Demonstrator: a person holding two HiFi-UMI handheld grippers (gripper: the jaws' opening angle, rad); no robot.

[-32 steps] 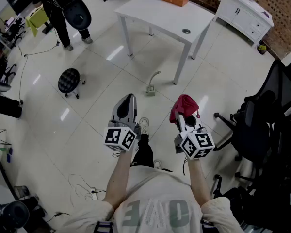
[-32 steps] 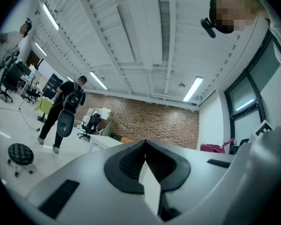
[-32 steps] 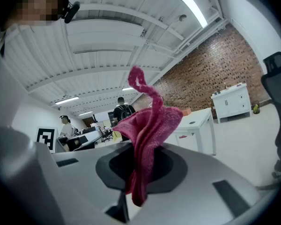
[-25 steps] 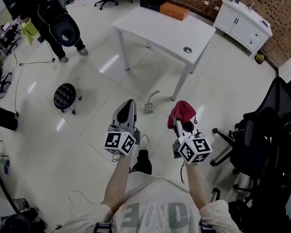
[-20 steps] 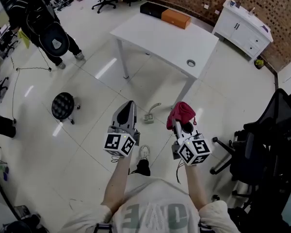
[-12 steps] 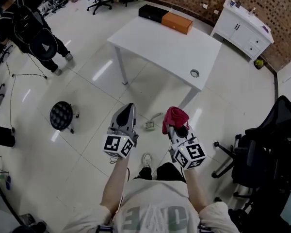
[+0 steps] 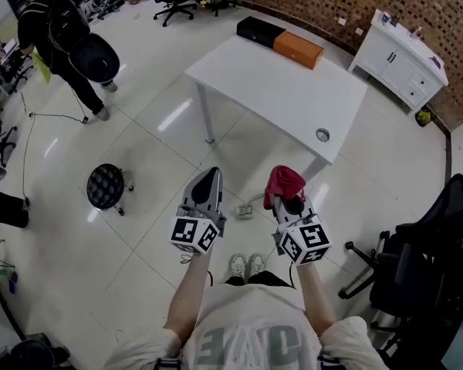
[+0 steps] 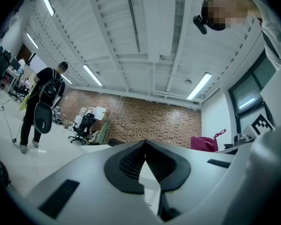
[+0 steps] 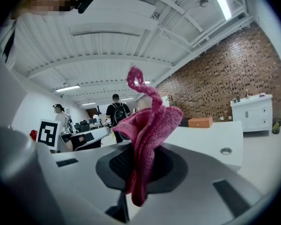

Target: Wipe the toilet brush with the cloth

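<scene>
My left gripper (image 7: pixel 208 176) is held out level at the head view's middle, jaws shut with nothing between them; in its own view the left gripper (image 8: pixel 145 172) shows closed pads. To its right, my right gripper (image 7: pixel 284 187) is shut on a pink cloth (image 7: pixel 283 181), which bunches up above the jaws. The right gripper view has the cloth (image 9: pixel 147 125) pinched in the right gripper (image 9: pixel 140 172). Down on the floor between the two grippers lies a small grey toilet brush (image 7: pixel 244 210), partly hidden by them.
A white table (image 7: pixel 278 91) stands just ahead, with an orange box (image 7: pixel 299 50) and a black box (image 7: pixel 261 31) at its far end. A round stool (image 7: pixel 106 186) is at the left, a black office chair (image 7: pixel 417 260) at the right. A person with a backpack (image 7: pixel 69 37) stands far left.
The person has walked forward, so the table and the brush on the floor have come nearer. Both grippers keep their pose, and the cloth stays pinched in the right one.
</scene>
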